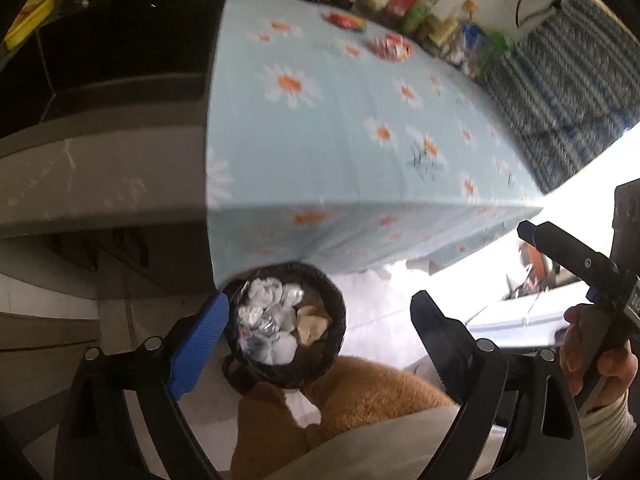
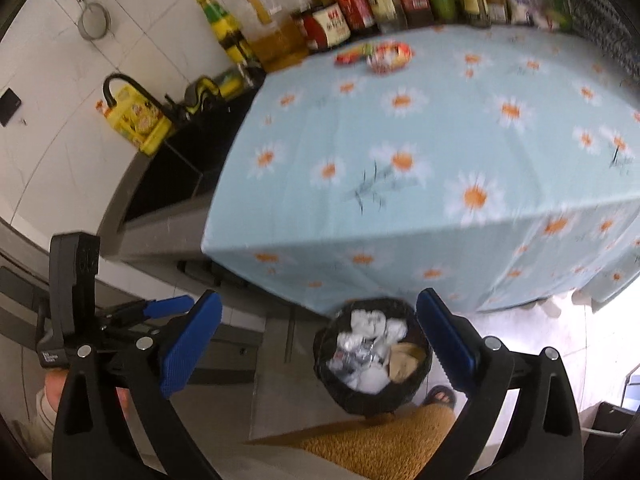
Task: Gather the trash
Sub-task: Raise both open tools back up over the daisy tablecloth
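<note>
Both grippers spread wide, nothing between the pads. Left gripper [image 1: 320,320] hangs over the trash bin [image 1: 286,326], which sits on the floor just in front of the table edge; its left blue pad [image 1: 198,344] overlaps the bin rim in this view, contact can't be judged. Right gripper [image 2: 318,338] also frames the bin [image 2: 372,356] from above, jaws clear of it.

Bin has a black liner, filled with crumpled white paper [image 1: 272,294], foil scraps [image 1: 260,320] and a tan wad [image 1: 314,322].

Table carries a light blue daisy cloth [image 2: 420,152]. 2 red snack wrappers [image 2: 390,56] lie on it near the far edge, by a row of bottles and cartons [image 2: 360,4]. Dark sink [image 2: 188,160] to the table's left, yellow container [image 2: 138,118] beside it.

Brown fuzzy garment [image 1: 372,392] sits low in frame. Sandalled foot [image 2: 440,396] next to the bin
</note>
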`<state>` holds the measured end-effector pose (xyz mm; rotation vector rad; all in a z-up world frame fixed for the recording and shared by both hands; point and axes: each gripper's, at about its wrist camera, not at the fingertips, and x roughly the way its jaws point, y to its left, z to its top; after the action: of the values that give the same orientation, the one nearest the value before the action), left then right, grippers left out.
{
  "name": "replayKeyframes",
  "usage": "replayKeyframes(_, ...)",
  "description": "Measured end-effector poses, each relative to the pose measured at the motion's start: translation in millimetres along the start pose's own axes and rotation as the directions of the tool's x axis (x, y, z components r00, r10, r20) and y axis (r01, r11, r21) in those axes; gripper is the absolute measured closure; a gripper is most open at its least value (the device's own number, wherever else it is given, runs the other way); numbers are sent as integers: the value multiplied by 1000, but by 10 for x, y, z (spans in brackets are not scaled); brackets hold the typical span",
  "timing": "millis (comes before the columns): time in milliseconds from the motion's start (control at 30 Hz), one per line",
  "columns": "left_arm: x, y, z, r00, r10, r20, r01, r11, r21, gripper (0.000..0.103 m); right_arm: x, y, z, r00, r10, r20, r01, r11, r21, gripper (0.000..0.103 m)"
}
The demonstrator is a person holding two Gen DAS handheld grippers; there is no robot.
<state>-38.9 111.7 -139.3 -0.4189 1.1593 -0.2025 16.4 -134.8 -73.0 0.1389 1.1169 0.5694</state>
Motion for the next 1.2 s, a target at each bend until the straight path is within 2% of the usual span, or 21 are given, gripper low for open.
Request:
replayKeyframes(67, -58, 12, 44, 1000, -8, 25, 8, 1000, -8, 13, -47, 6, 103, 1000, -6, 22, 6, 1000, -11, 6)
replayKeyframes(167, -136, 12, 111, 998, -56, 40, 57, 998, -22, 13, -124, 21, 312, 997, -34, 71, 35, 999, -18, 6)
replayKeyframes(267, -182, -8, 180, 997, -53, 64, 55, 998, -25, 13, -201, -7, 538, 994, -18, 107, 17, 1000, 8, 6)
replayKeyframes(500, -325, -28, 394, 989, -23, 143, 33, 997, -64, 13, -87, -34, 1118, 989, -47, 143, 58, 996, -72, 6)
replayKeyframes(600, -335, -10, 518, 985, -9, 172, 26, 995, -96, 13, 45, -136, 1362, 990, -49, 133, 60, 995, -77, 6)
replayKeyframes(767, -238, -28, 742, 981, 61, 185, -31, 986, -161, 13, 407, -354, 1768, 994, -71, 83, 79, 992, -100, 6)
replayKeyframes(967, -25, -232, 1062, 977, 139, 165, -103, 972, -210, 13, 953, -668, 2193, 998, -62, 11, 63, 985, -163, 6)
replayKeyframes(1200, 145, -430, 1361, 968, 209, 137, -168, 950, -264, 13, 1463, -836, 2508, 999, -24, -43, 13, 971, -239, 6)
